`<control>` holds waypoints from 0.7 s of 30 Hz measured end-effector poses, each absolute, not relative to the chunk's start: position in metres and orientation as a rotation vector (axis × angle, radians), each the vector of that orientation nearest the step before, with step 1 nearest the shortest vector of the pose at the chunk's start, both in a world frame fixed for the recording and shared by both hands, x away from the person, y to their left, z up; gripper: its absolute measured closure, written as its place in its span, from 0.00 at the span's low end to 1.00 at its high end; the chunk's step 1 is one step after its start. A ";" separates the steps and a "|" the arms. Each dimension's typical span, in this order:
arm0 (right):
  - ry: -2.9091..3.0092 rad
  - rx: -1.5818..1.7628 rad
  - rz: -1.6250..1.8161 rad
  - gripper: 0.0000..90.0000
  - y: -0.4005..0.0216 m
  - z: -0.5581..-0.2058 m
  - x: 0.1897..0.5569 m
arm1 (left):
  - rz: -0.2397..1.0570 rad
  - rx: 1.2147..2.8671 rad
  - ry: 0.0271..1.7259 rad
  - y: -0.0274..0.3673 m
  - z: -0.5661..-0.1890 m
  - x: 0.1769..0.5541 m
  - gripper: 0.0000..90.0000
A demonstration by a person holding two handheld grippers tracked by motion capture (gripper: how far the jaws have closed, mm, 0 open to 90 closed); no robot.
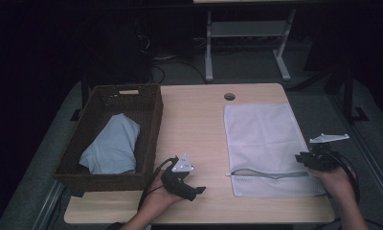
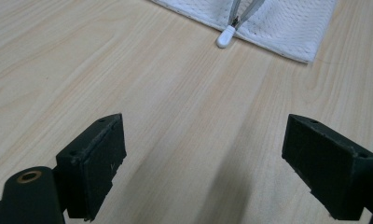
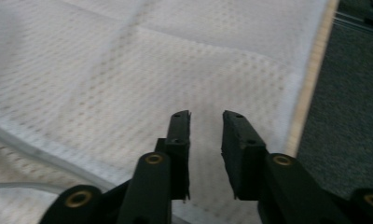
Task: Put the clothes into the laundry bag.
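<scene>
Right gripper (image 3: 206, 122) hovers over the mesh bag (image 1: 264, 139), jaws slightly apart and empty; closing here could bunch the mesh.

One mesh bag (image 1: 266, 143), one wicker basket (image 1: 151, 124) (holding one folded cloth (image 1: 110, 146)), two grippers.
</scene>
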State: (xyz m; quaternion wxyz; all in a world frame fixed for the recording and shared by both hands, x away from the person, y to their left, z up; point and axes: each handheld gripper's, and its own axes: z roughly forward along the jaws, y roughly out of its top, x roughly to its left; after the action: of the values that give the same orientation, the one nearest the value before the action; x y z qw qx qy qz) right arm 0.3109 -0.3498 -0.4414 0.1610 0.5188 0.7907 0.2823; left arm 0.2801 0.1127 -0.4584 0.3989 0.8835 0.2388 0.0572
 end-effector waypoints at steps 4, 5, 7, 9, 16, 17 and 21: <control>2.308 1.420 0.867 0.65 -0.336 -0.438 0.307 | 0.151 2.235 0.614 0.115 -0.458 0.279 0.14; 2.317 1.404 0.887 0.62 -0.333 -0.437 0.306 | 0.154 2.234 0.620 0.116 -0.458 0.279 0.14; 2.323 1.372 0.931 0.56 -0.325 -0.434 0.304 | 0.157 2.232 0.624 0.117 -0.458 0.278 0.14; 2.329 1.343 0.968 0.50 -0.317 -0.432 0.301 | 0.160 2.232 0.629 0.119 -0.459 0.277 0.14; 2.401 1.219 1.035 0.38 -0.289 -0.434 0.293 | 0.171 2.231 0.657 0.125 -0.459 0.272 0.14; 2.414 1.195 1.043 0.38 -0.285 -0.435 0.291 | 0.171 2.232 0.659 0.125 -0.460 0.271 0.14; 2.456 1.108 1.066 0.35 -0.271 -0.438 0.281 | 0.175 2.233 0.671 0.127 -0.460 0.267 0.14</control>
State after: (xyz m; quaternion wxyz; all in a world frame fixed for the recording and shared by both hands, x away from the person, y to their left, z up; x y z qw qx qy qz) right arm 0.2807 -0.2712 -0.4377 0.1217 0.3796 0.8413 0.3651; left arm 0.2666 0.1270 -0.4602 0.3908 0.8790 0.2642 0.0690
